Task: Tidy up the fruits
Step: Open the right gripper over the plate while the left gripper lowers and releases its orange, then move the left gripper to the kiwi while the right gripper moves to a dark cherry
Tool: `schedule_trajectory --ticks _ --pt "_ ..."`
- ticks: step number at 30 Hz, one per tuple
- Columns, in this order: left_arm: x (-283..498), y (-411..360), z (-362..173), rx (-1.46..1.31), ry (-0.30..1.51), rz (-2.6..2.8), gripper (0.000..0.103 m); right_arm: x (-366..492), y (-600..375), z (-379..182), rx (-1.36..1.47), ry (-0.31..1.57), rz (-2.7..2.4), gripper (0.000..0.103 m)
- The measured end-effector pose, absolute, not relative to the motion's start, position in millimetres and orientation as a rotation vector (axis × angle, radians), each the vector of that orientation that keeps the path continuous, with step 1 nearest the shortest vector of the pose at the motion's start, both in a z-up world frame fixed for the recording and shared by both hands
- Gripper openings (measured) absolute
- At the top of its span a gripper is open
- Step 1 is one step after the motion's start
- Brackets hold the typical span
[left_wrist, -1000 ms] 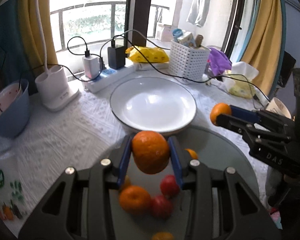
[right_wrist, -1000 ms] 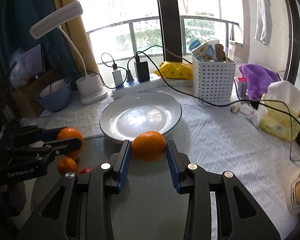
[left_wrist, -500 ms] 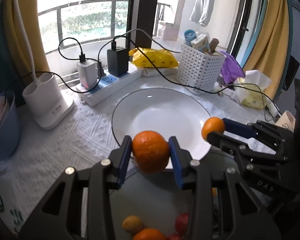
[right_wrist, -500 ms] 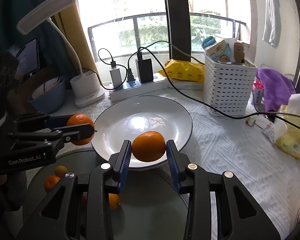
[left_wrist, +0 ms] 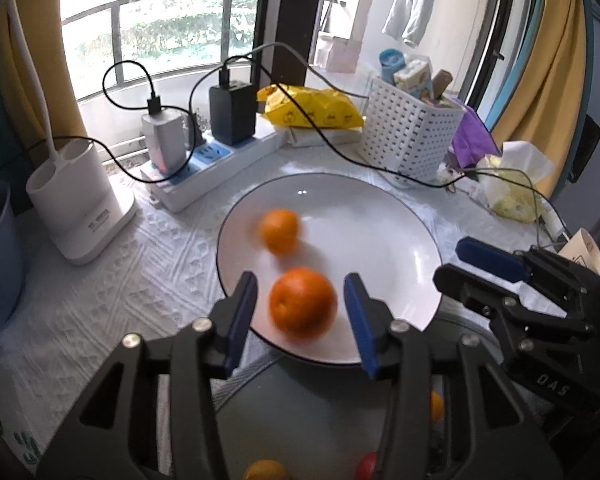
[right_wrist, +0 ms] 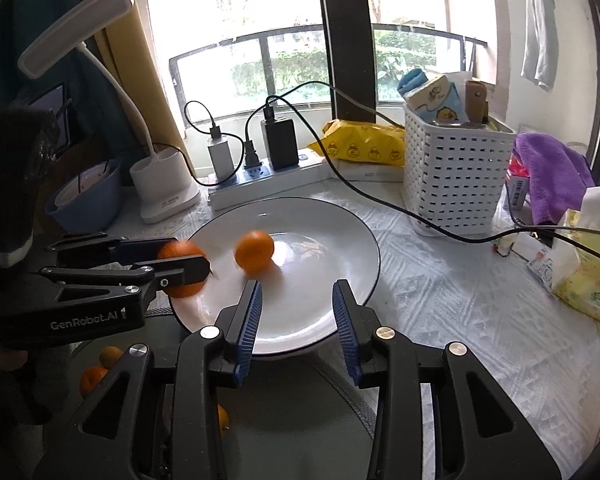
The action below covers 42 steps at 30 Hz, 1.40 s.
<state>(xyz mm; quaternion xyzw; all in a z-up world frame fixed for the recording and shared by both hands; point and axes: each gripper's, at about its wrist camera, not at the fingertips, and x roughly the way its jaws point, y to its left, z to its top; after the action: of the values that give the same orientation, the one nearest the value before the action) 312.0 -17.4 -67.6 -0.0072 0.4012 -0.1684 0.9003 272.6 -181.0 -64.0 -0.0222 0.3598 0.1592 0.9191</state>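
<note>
Two oranges are at the white plate (right_wrist: 352, 280); the remaining fruit is not yet moved. One orange (right_wrist: 255, 256) lies free on the plate, left of its centre. The second orange (left_wrist: 303, 303) is over the plate's near rim, blurred, between the left gripper's pads. Several small oranges (right_wrist: 94, 378) and one red fruit (left_wrist: 366, 465) rest on the grey tray (left_wrist: 300, 420) just in front of the plate.

The left gripper (left_wrist: 300, 312) has its jaws opening; a visible gap separates each pad from the orange, so the release is judged under way. The right gripper (right_wrist: 297, 320) stands over the plate's near rim, jaws parted and empty, touching nothing.
</note>
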Motion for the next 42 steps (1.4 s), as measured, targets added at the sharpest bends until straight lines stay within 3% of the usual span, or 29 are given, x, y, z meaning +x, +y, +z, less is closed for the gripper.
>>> schedule_trajectory --ticks 18,23,42 --pt "275 -1 -46 -0.021 0.776 -0.312 0.049 244 -183 -61 -0.042 0.745 0.318 0.039" --pt "257 4 -45 -0.026 0.765 -0.311 0.061 227 -179 -59 -0.048 0.743 0.325 0.039" --pt "198 21 -59 -0.035 0.768 -0.267 0.062 179 -161 -65 -0.078 0.770 0.354 0.039"
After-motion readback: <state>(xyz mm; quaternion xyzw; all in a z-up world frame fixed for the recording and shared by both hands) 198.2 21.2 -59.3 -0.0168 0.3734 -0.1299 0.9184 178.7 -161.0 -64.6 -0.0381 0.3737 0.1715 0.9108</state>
